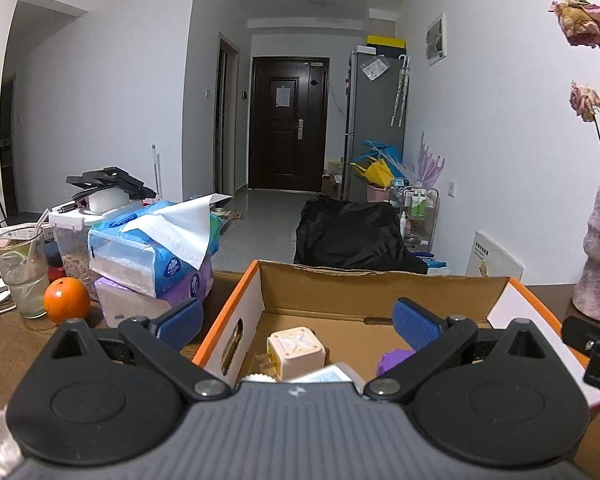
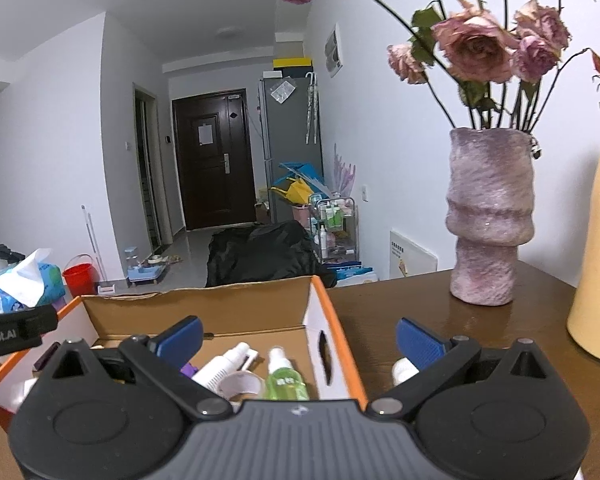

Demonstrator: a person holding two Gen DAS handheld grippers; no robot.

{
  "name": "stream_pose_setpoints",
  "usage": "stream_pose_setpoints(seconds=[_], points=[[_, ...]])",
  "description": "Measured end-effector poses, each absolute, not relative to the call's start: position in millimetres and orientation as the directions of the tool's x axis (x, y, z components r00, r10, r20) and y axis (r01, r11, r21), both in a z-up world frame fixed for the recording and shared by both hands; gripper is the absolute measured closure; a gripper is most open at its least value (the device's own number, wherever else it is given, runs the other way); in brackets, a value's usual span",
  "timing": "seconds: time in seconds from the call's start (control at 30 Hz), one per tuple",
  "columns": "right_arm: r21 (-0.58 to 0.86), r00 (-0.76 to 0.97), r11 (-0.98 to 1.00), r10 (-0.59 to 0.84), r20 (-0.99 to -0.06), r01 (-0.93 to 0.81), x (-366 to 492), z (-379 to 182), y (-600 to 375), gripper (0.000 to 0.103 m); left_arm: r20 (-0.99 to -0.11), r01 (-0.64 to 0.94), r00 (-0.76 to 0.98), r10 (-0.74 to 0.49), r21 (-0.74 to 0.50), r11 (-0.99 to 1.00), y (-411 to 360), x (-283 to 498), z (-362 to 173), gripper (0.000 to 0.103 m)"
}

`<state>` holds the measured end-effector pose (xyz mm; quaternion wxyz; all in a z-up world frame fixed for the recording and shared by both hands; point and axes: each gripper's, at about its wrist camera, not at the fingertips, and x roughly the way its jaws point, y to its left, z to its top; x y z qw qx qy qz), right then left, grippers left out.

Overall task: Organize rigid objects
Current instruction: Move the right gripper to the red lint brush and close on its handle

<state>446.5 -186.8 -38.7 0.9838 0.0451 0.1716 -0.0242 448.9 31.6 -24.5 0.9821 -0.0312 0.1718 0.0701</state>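
Observation:
An open cardboard box with orange edges sits on the brown table. In the left wrist view it holds a cream cube and a purple piece. In the right wrist view it holds a green spray bottle, a white bottle and a tape roll. My left gripper is open and empty above the box's left part. My right gripper is open and empty over the box's right wall. A white object lies on the table by its right finger.
Tissue packs, an orange, a glass and a snack container crowd the table's left. A purple vase with dried roses and a yellow jug stand at the right. A black chair is behind the box.

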Motion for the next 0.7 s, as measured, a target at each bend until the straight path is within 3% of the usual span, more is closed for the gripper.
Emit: stream_pose_setpoints(seconds=[0.7], points=[[-0.016, 0.888, 0.981, -0.183, -0.421, 0.194, 403.8, -48.3, -264.4, 0.0, -0.369, -0.097, 0.926, 0.085, -0.013, 0.995, 15.5, 402.7, -38.1, 0.0]])
